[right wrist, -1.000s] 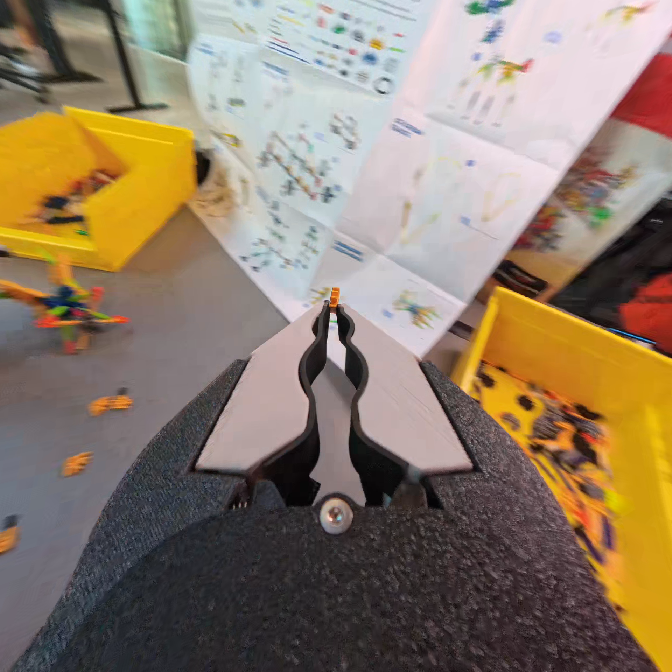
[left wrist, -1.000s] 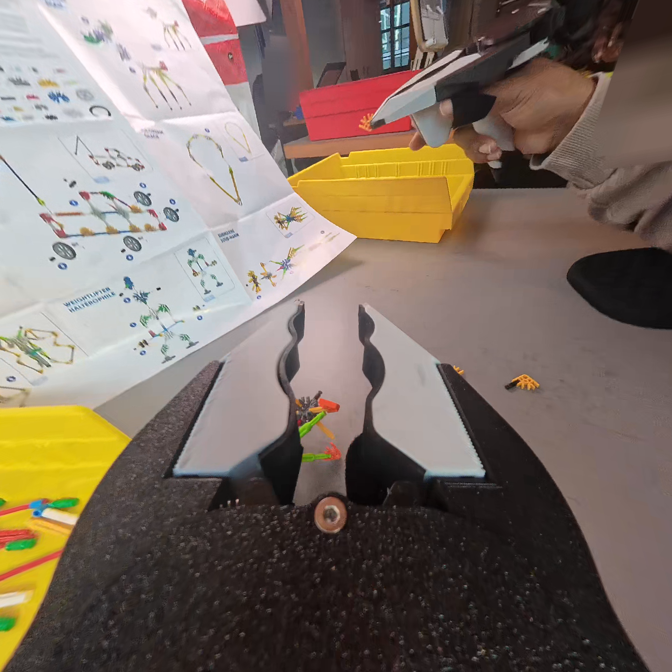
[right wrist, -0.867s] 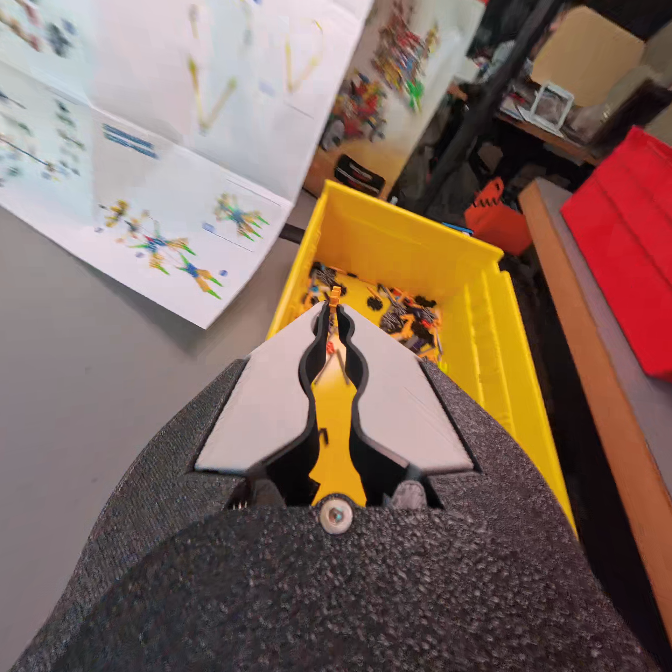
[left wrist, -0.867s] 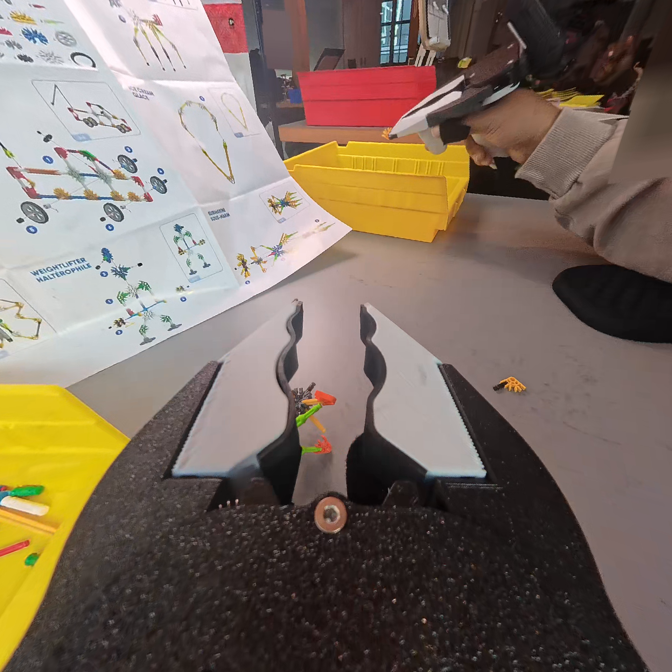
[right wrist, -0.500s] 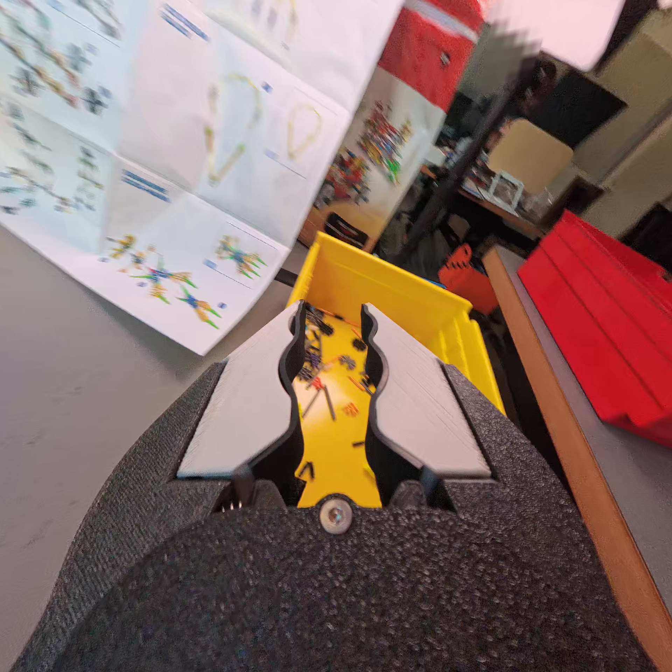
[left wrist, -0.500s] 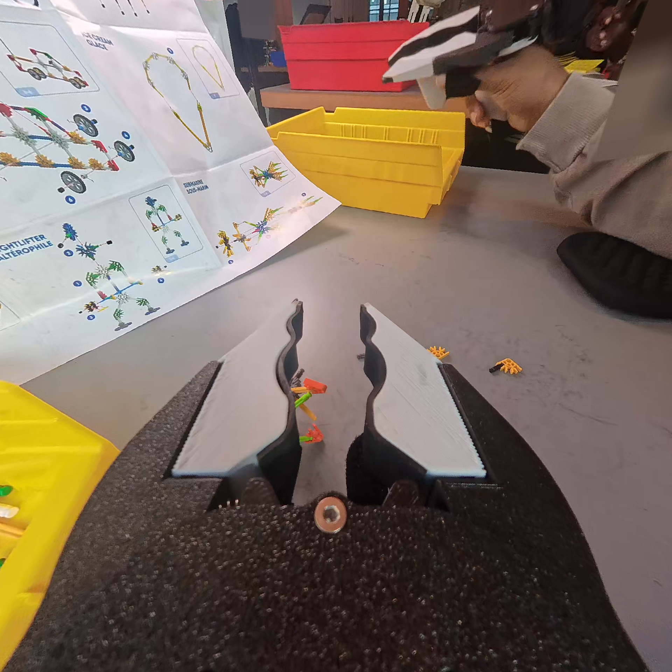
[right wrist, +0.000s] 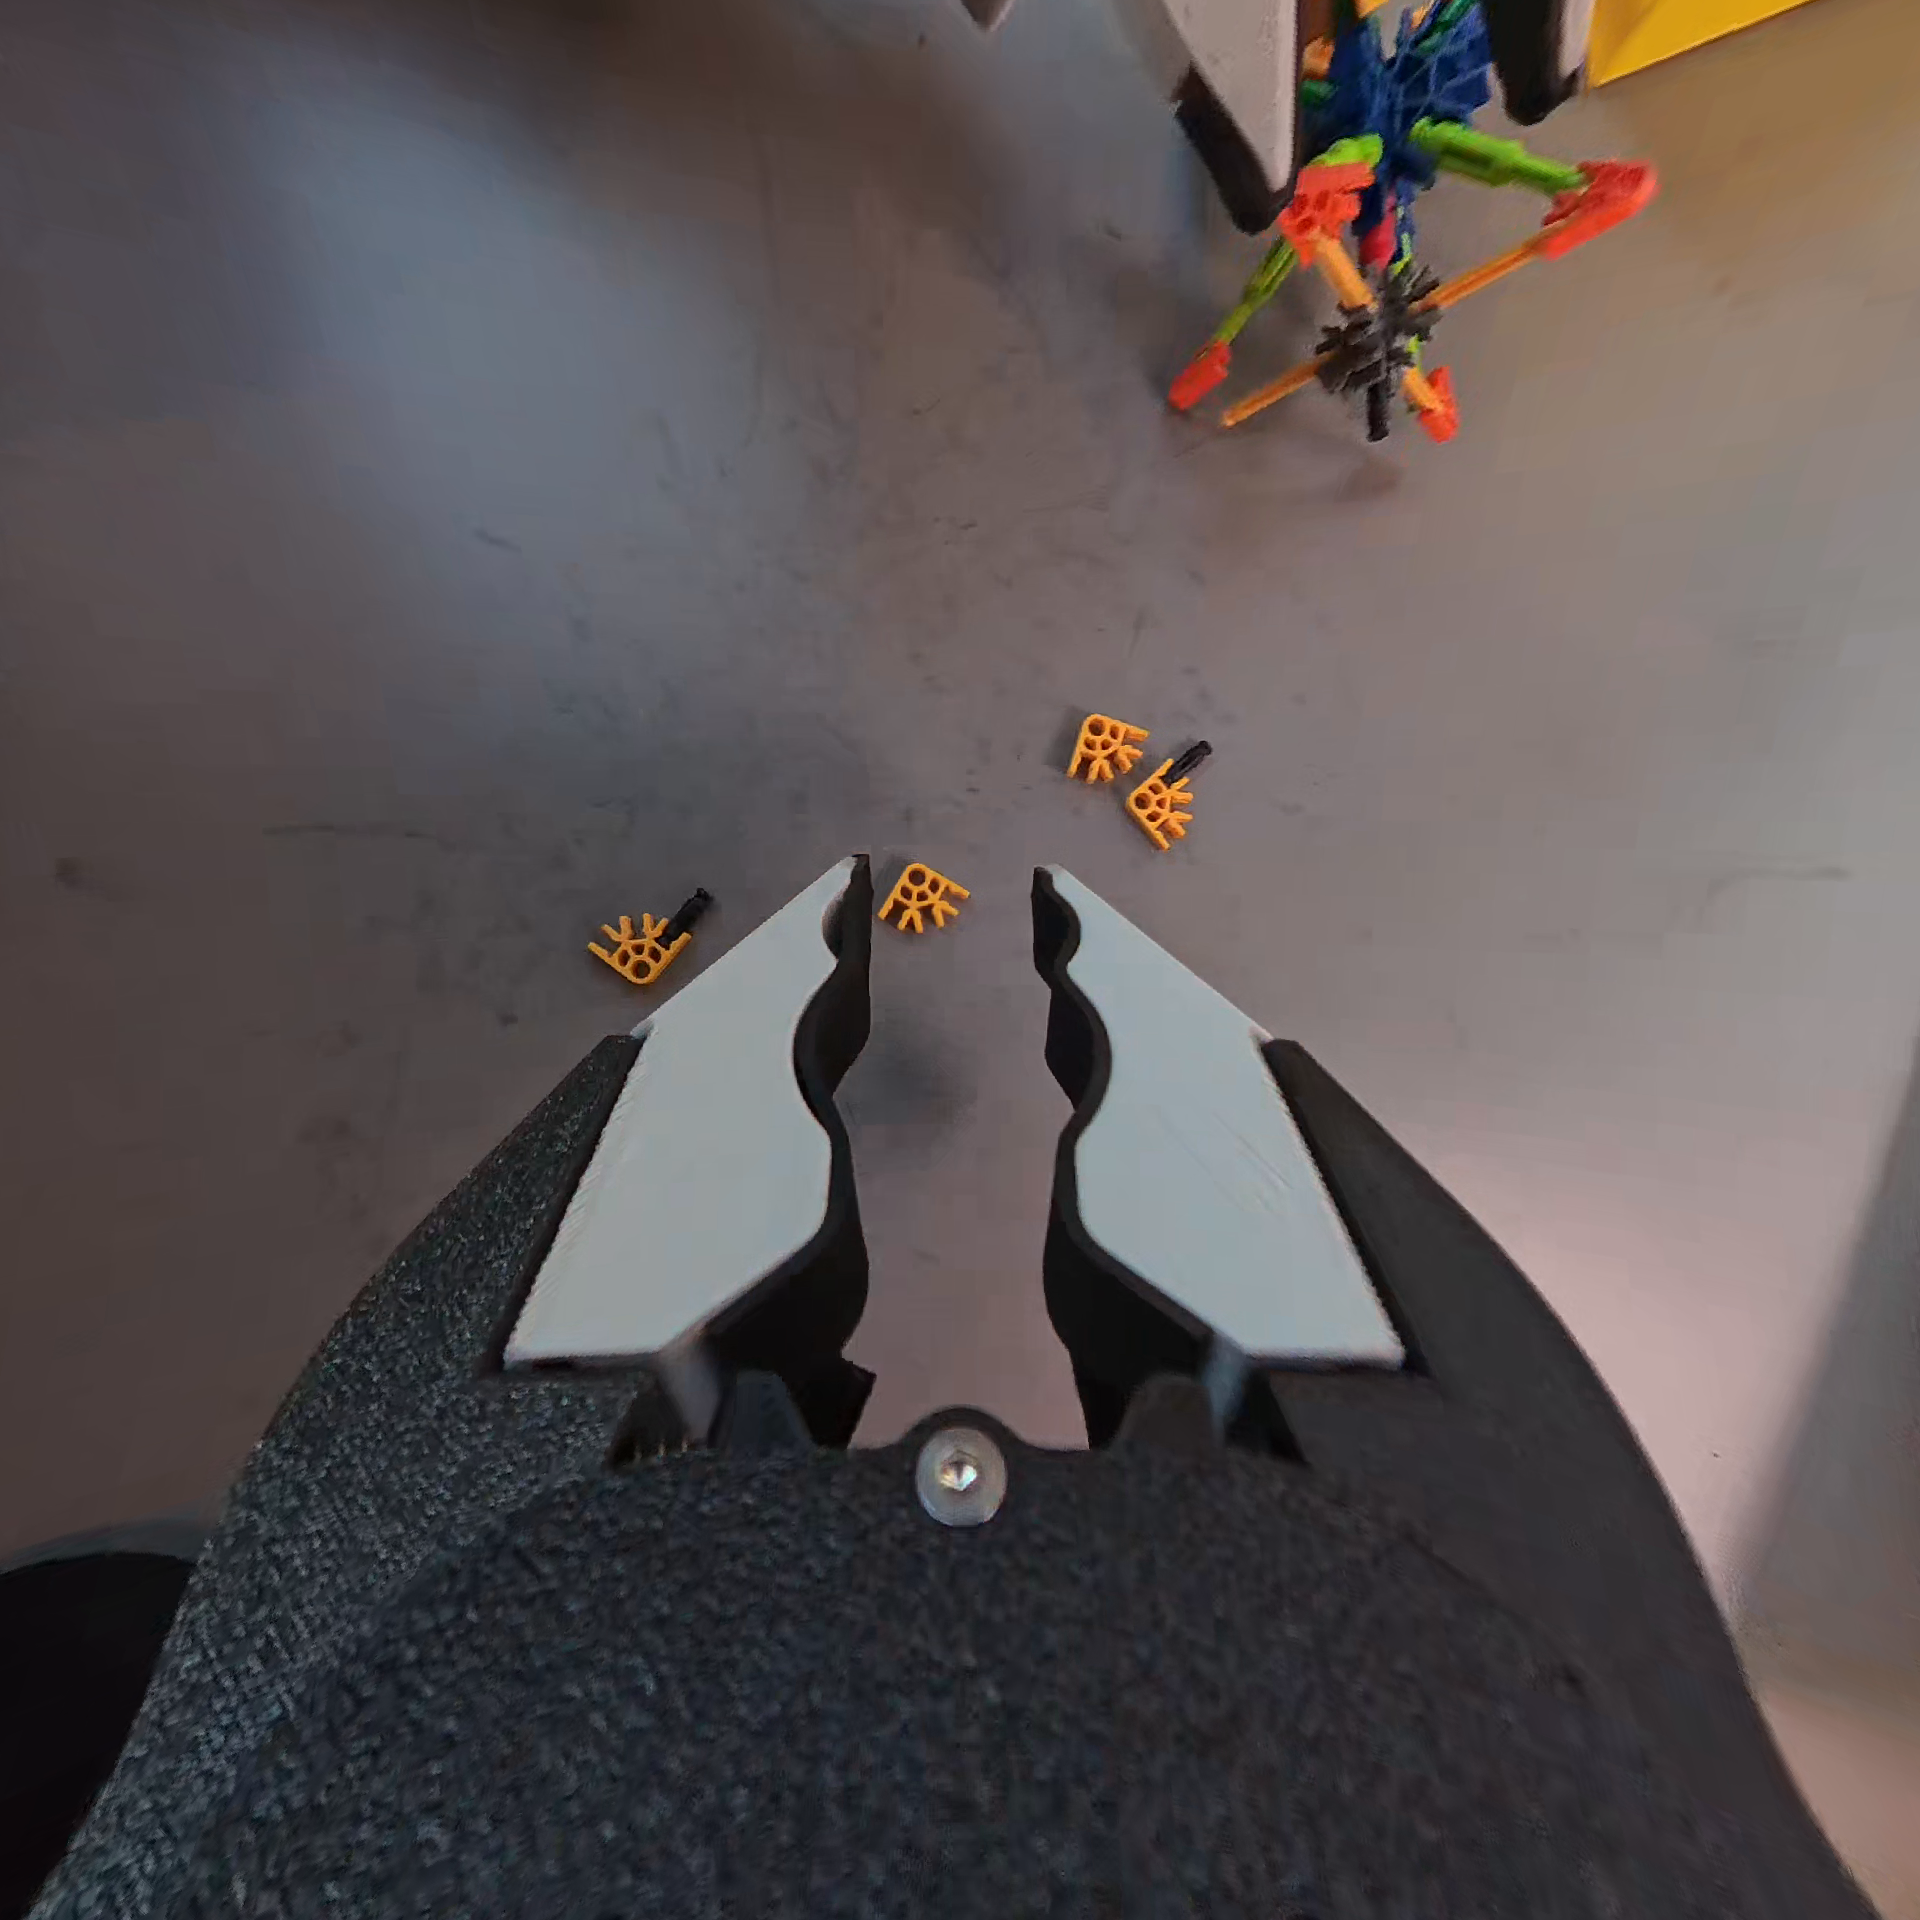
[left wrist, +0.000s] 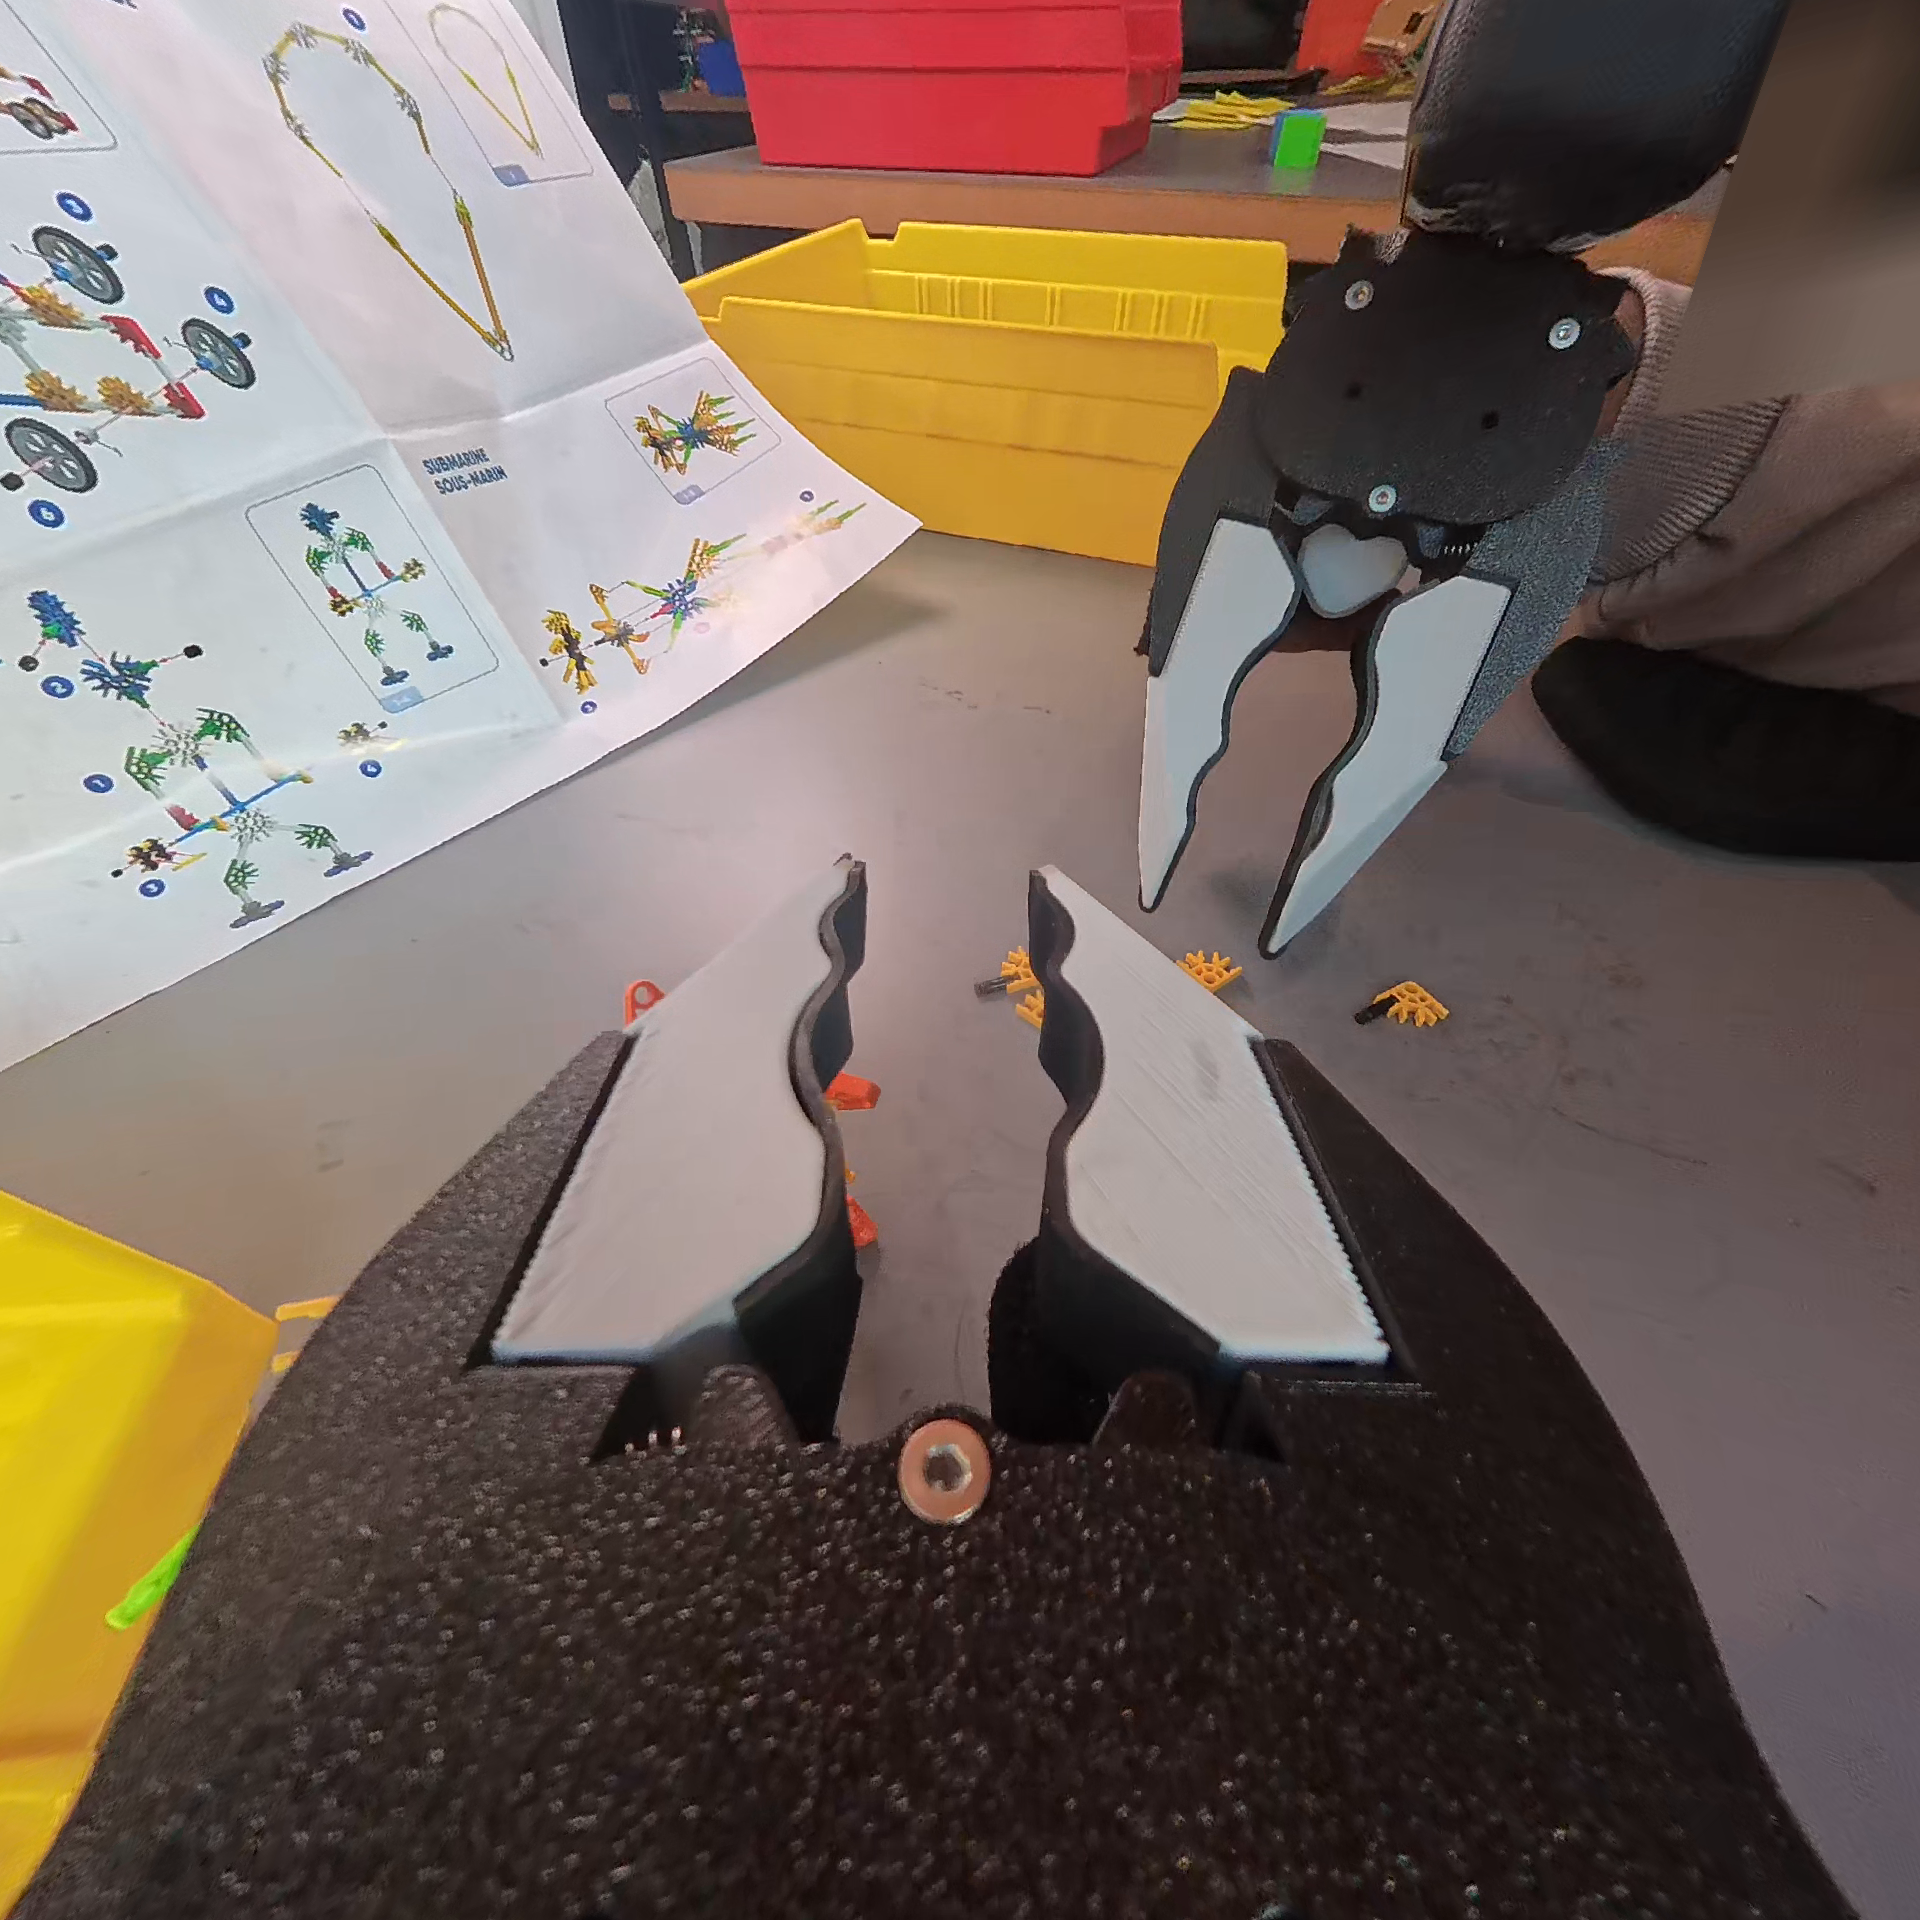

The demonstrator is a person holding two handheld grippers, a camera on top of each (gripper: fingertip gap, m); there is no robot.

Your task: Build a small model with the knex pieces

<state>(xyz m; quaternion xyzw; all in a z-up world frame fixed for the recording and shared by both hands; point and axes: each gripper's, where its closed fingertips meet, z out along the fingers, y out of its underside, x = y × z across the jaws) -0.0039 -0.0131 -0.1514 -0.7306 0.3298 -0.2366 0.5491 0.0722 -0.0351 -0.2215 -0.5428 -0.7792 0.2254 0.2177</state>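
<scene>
My left gripper (left wrist: 945, 878) is open and low over a small rod-and-connector toy model (right wrist: 1371, 260). In the right wrist view its fingers (right wrist: 1231, 94) stand either side of the model's blue hub. In the left wrist view the model is mostly hidden, and only orange-red tips (left wrist: 852, 1091) show. My right gripper (right wrist: 948, 873) is open, empty and points down at the grey table. A small orange connector (right wrist: 923, 896) lies between its fingertips. It also shows in the left wrist view (left wrist: 1210, 925), just right of my left gripper.
More orange connectors lie nearby (right wrist: 639, 940), (right wrist: 1107, 746), (right wrist: 1162, 800), two of them with short black rods. A yellow bin (left wrist: 987, 395) stands behind, with a propped instruction sheet (left wrist: 312, 468) on the left. Another yellow bin (left wrist: 83, 1403) is near left. A sleeve (left wrist: 1766, 520) is at the right. The gap from one gripper's tips to the other's is roughly 11 cm.
My right gripper held an orange connector, swung over the yellow bin, opened, and came down empty over the loose connectors. My left gripper stayed open and moved lower and farther over the model.
</scene>
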